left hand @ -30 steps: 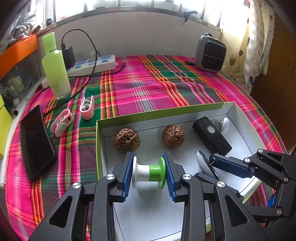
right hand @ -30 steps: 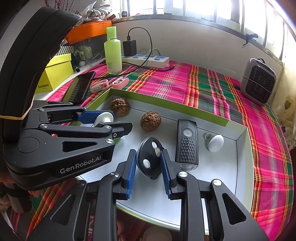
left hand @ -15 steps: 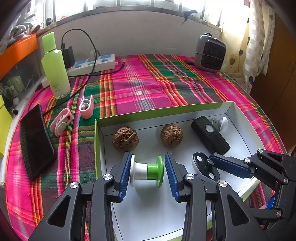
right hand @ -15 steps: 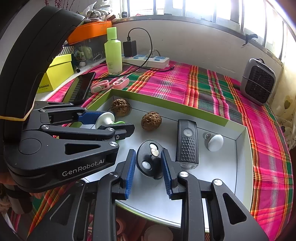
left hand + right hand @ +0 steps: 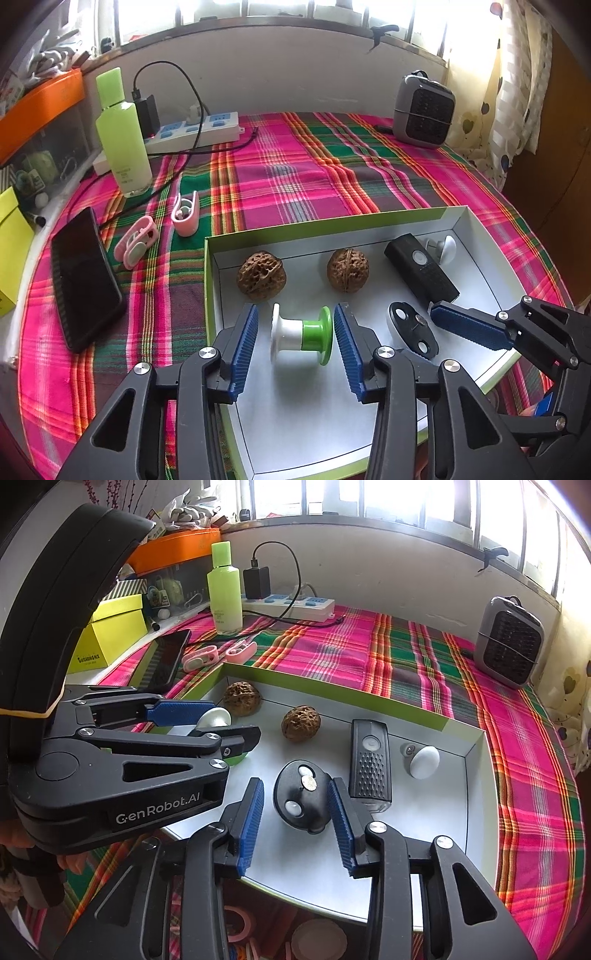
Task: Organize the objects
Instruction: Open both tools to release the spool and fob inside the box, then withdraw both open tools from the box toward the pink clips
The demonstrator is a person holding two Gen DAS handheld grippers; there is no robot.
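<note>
Lying on its side on the white floor of the shallow green-rimmed cardboard box [image 5: 280, 236], the white-and-green plastic spool [image 5: 301, 334] sits between the jaws of the left gripper [image 5: 295, 338], which have just been opening; a gap shows on both sides, so the blue pads no longer press on it. Just beside it to the right, the black oval gadget with two white buttons [image 5: 301, 799] rests on the same floor between the jaws of the right gripper [image 5: 297, 818], which have likewise just been opening and stand narrowly apart, clear of it. Behind these lie two brown wrinkled walnuts [image 5: 261, 275] [image 5: 348, 269], a black rectangular remote-like device [image 5: 370, 764] and a small white rounded hook [image 5: 424, 762]. The box stands on a table under a pink-and-green plaid cloth [image 5: 295, 173]. Left of the box are two pink clips [image 5: 185, 214] [image 5: 136, 242], a black phone [image 5: 83, 284] and a pale green bottle [image 5: 122, 136].
</note>
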